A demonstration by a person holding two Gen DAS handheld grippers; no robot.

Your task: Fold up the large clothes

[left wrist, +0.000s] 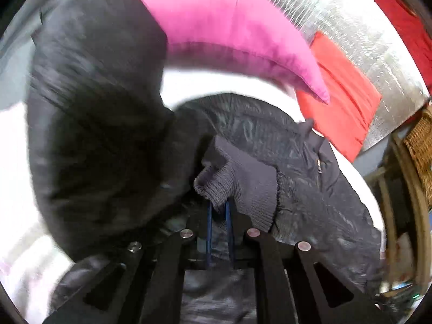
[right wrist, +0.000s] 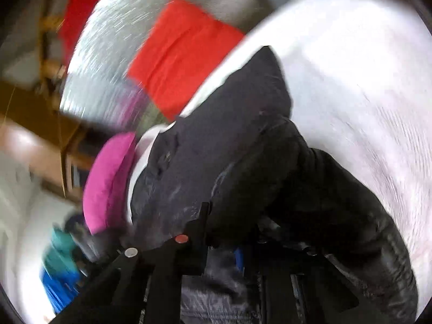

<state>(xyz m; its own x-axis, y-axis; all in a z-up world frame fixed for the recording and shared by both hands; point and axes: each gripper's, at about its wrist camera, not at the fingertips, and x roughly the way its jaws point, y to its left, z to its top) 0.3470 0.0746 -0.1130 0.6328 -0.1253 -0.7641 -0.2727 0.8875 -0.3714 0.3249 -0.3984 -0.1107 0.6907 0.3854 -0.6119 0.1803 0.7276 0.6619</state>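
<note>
A large dark padded jacket (left wrist: 94, 108) lies bunched on a white sheet (left wrist: 210, 81). Its grey ribbed knit cuff (left wrist: 243, 186) is pinched between the blue pads of my left gripper (left wrist: 218, 208), which is shut on it. In the right wrist view the same jacket (right wrist: 229, 124) rises in a fold over my right gripper (right wrist: 229, 232). That gripper is shut on a thick bunch of the jacket's fabric, and its right finger is buried under the cloth. Both views are blurred.
A pink pillow (left wrist: 221, 27) and a red folded cloth (left wrist: 343, 102) lie beyond the jacket on a silver mat (left wrist: 364, 35). A wicker basket (left wrist: 421, 145) stands at the right edge. Wooden furniture (right wrist: 40, 124) and blue and teal items (right wrist: 59, 267) sit at the left.
</note>
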